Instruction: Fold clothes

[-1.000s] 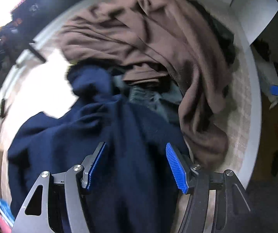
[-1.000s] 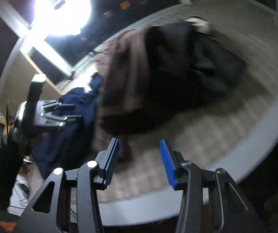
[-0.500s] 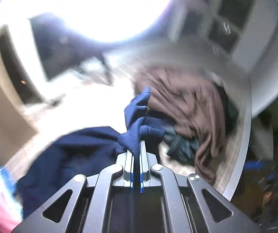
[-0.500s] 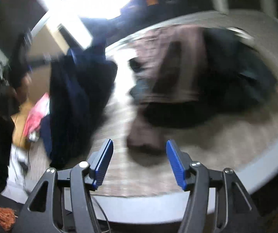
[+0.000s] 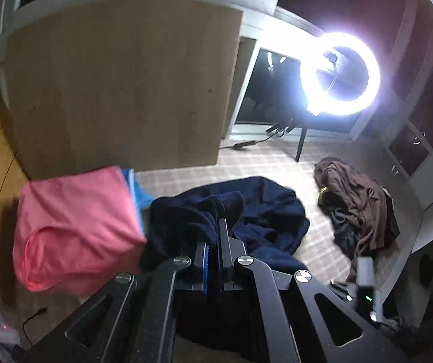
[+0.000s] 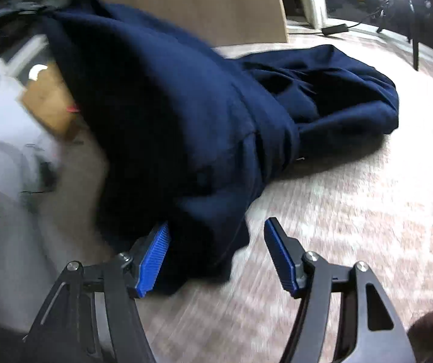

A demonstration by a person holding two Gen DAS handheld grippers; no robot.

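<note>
Now the left gripper [image 5: 215, 242] pinches the navy sweatshirt [image 5: 265, 211] off the floor [image 6: 337, 211]; the right gripper [image 6: 216, 257], fingers just spreading, straddles its hem without pressing.

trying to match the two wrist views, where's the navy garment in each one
Left wrist: navy garment lies at centre on the floor, one fold pinched in the shut left gripper.
Right wrist: it fills the upper left and centre, its hem between the fingers of the open right gripper, whose jaws have just been opening.
Shared landmark: the wooden panel, behind the garment in both.
</note>
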